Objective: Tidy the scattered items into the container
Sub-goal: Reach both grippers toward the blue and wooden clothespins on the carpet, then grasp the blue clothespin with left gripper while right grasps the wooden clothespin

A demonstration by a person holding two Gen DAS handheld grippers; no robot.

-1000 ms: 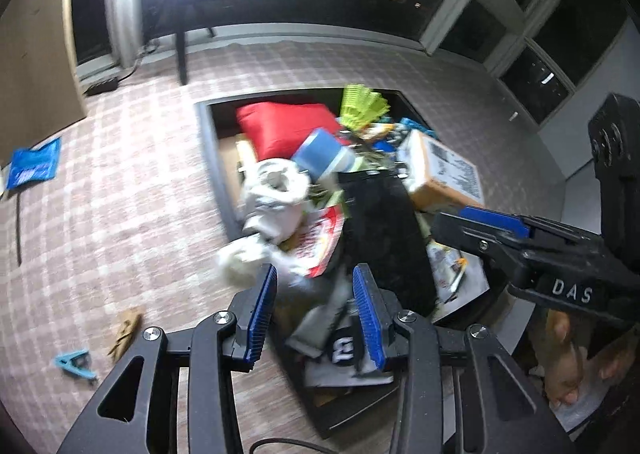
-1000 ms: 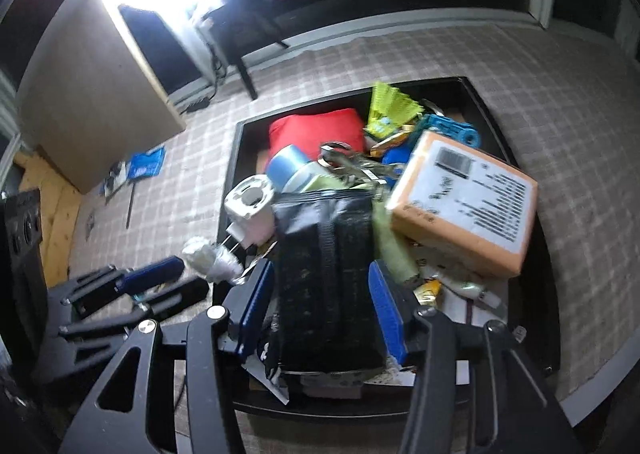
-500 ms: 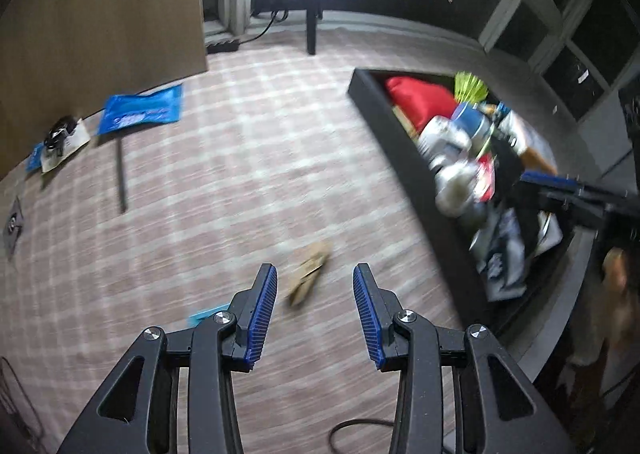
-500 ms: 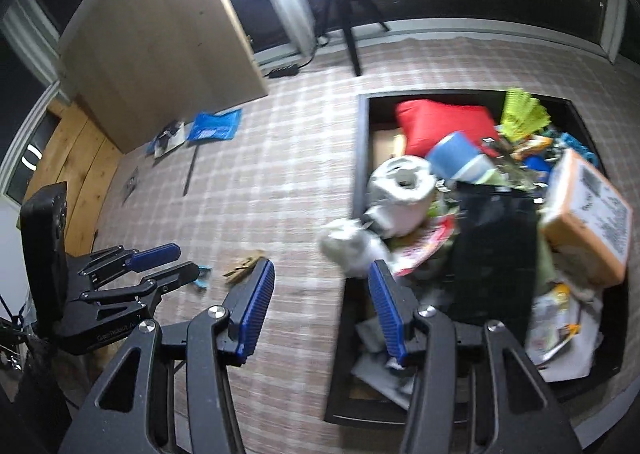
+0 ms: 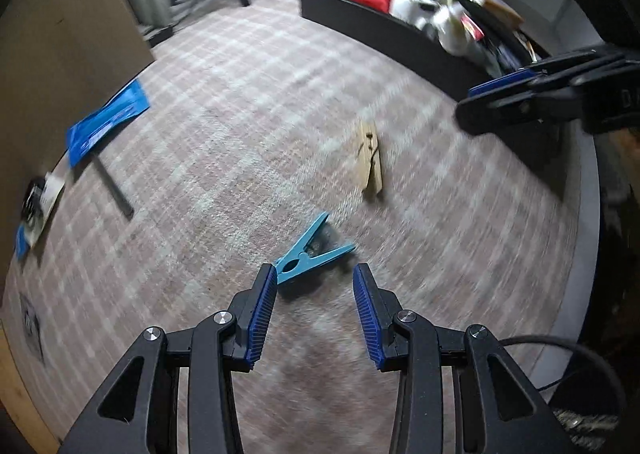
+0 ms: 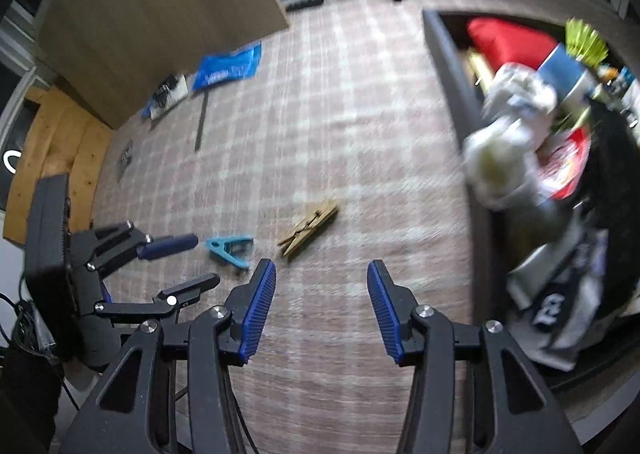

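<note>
A blue clothespin (image 5: 310, 254) lies on the checked cloth just ahead of my open, empty left gripper (image 5: 314, 286); it also shows in the right wrist view (image 6: 229, 249). A wooden clothespin (image 5: 370, 160) lies farther on, also in the right wrist view (image 6: 309, 229). My right gripper (image 6: 322, 286) is open and empty, a little short of the wooden clothespin. The black container (image 5: 380, 32), (image 6: 452, 94) is heaped with items, among them a red pouch (image 6: 508, 40) and white wrapped bundles (image 6: 504, 142). The left gripper (image 6: 176, 260) shows in the right wrist view.
A blue packet (image 5: 106, 122), a dark rod (image 5: 112, 184) and small cards (image 5: 38, 206) lie at the cloth's far left. A wooden panel (image 6: 160, 14) stands behind them. The right gripper (image 5: 520, 98) reaches in at the right of the left wrist view.
Both grippers have swung left, away from over the container, toward the two clothespins on the cloth. The blue clothespin is now just in front of my left gripper. Both stay open.
</note>
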